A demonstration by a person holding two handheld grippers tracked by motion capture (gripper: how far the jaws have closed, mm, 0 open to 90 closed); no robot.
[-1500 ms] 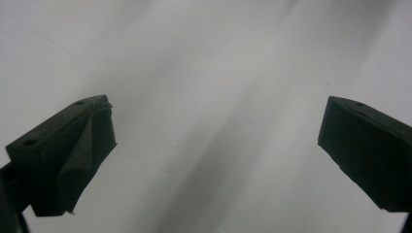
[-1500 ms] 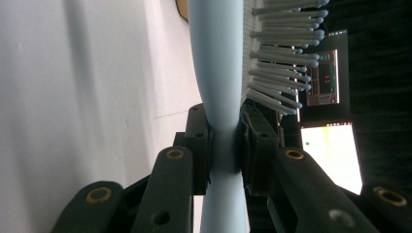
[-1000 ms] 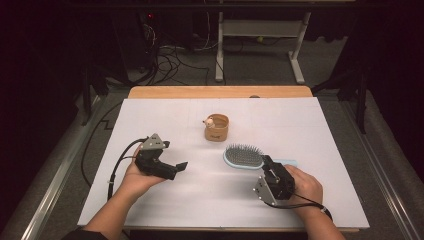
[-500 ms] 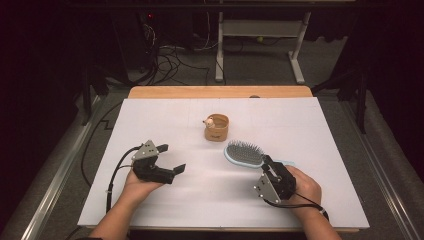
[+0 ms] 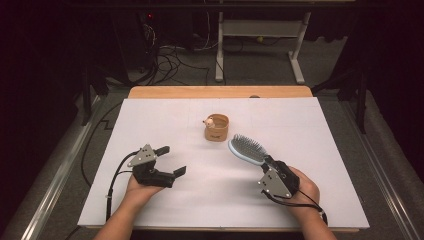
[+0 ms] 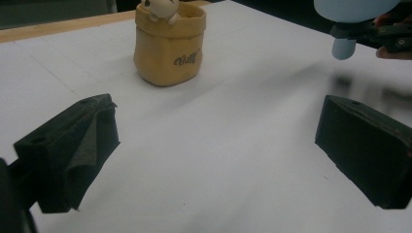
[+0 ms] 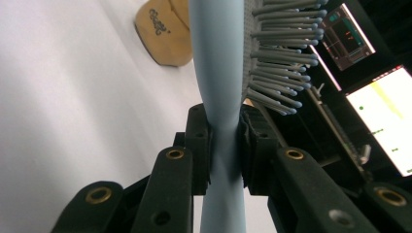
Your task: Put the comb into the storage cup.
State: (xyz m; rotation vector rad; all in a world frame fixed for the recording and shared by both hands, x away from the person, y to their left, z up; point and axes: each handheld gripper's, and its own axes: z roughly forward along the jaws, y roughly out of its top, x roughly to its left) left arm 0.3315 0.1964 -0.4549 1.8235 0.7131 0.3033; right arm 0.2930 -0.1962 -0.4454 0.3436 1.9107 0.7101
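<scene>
A light blue hairbrush [image 5: 247, 149] with grey bristles is held by its handle in my right gripper [image 5: 267, 163], which is shut on it at the right of the white table. In the right gripper view the two black pads [image 7: 199, 145] pinch the narrow handle [image 7: 221, 102], and the bristles point right. My left gripper [image 5: 171, 160] stands open at the left, low over the table with nothing between its jaws. A tan cup [image 5: 216, 127] with a small animal figure on its rim stands upright mid-table. It lies ahead of the open left gripper [image 6: 218, 150], where the cup [image 6: 169, 46] and brush [image 6: 352, 12] both show.
The white table sheet [image 5: 320, 130] ends at a wooden strip [image 5: 220, 92] along the far edge. Beyond it are a desk frame [image 5: 260, 30] and cables on the dark floor. Lit screens [image 7: 384, 121] show in the right gripper view. Black cables trail from both grippers.
My left gripper has sunk slightly and drawn a little toward the near edge, still open. The right gripper keeps its hold on the brush and has barely moved.
</scene>
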